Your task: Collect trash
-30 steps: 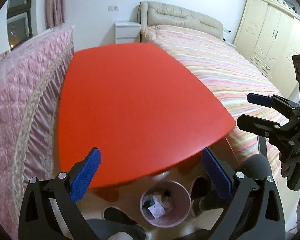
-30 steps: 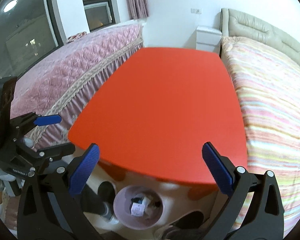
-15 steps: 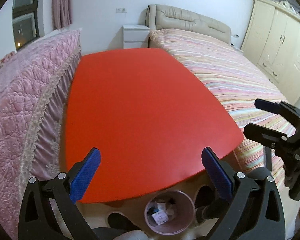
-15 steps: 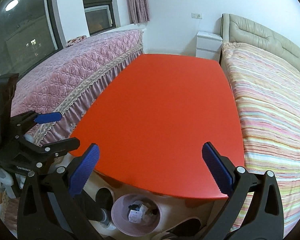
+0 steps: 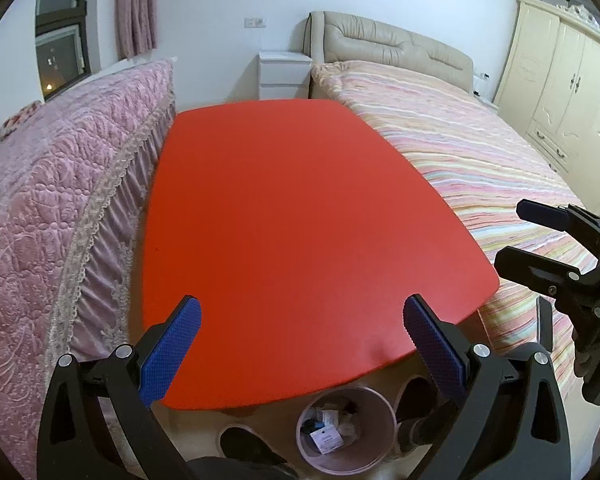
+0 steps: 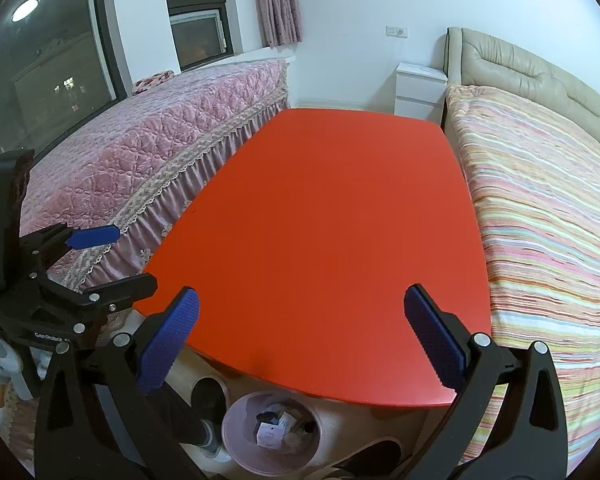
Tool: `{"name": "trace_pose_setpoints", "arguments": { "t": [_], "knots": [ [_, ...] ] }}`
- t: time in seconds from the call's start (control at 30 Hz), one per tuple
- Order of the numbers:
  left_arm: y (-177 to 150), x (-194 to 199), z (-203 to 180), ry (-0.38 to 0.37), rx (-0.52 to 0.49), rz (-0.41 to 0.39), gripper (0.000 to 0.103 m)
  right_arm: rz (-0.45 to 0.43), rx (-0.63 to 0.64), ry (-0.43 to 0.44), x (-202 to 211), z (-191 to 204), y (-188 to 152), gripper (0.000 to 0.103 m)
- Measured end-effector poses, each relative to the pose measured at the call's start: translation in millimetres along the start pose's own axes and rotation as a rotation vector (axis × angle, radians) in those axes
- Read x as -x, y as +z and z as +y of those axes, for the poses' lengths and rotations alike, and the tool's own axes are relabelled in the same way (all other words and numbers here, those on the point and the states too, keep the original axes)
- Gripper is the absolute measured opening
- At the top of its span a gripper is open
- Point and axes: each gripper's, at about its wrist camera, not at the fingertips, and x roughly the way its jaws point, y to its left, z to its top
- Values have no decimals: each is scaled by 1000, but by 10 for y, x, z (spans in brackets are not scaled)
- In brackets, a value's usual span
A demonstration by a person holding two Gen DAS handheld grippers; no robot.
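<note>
Both tools are lifting up and pulling back from a second ago, so more of the red worktop (image 5: 300, 220) is showing and the pink bin (image 5: 346, 428) is sliding toward the bottom edge of each view. Left tool (image 5: 300, 344) and right tool (image 6: 300, 340) are both hanging spread wide with nothing between the blue pads, and the trash (image 6: 276, 428) is sitting inside the bin on the floor under the near edge of the worktop. Nothing is lying on the worktop, so I'm guessing the collecting is pretty much wrapping up.
</note>
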Motion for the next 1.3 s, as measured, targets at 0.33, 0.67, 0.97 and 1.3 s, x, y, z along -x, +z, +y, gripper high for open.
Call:
{"name": "trace_pose_setpoints", "arguments": {
  "t": [0.33, 0.67, 0.97, 1.3],
  "knots": [
    [28, 9, 21, -1, 21, -13, 97, 0, 1, -5, 2, -26, 3, 100],
    [28, 25, 8, 2, 17, -16, 97, -1, 1, -6, 2, -41, -4, 100],
    [30, 24, 2, 6, 15, -16, 97, 3, -1, -7, 0, -63, -23, 100],
    [31, 2, 21, 5, 11, -13, 97, 0, -3, -8, -4, -80, -40, 100]
  ]
}}
